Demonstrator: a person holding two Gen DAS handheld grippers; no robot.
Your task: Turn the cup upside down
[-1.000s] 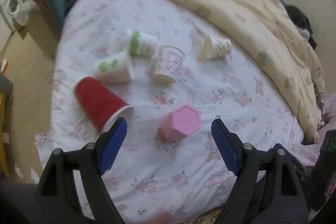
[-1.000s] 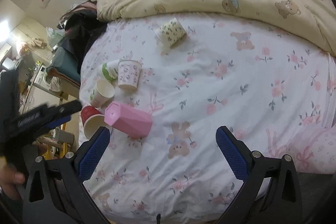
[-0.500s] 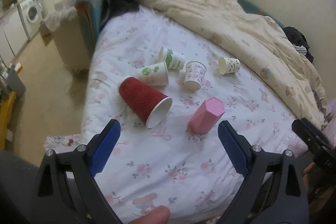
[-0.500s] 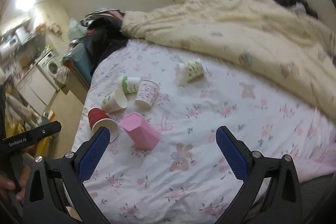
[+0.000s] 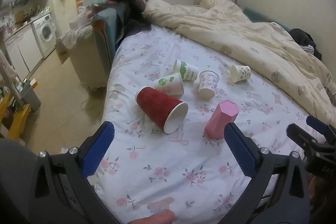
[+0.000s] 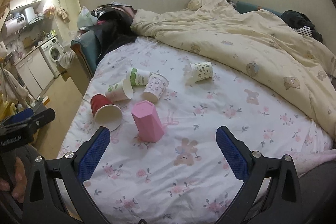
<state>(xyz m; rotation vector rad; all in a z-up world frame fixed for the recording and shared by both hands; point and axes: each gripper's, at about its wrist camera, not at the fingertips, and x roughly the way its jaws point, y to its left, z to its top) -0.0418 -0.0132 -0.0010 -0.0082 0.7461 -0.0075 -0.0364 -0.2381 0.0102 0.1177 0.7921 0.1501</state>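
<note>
The pink cup (image 5: 221, 120) is seen base-up on the bed (image 6: 231, 110), apparently flipped already, just beside the red cup (image 5: 160, 108), which lies on its side w/ the other paper cups. Both hand-held grippers, left (image 5: 168, 152) & right (image 6: 162, 152), are held apart, empty, well back. If another cup is taken, it should be gripped mid-wall, lightly, as paper crushes. Vs 1 s ago, both views are pulled back & raised; more room is shown.

Bare sheet (image 6: 231, 114) right of pink cup (image 6: 148, 124); red cup (image 6: 105, 111) crowds its left.
</note>
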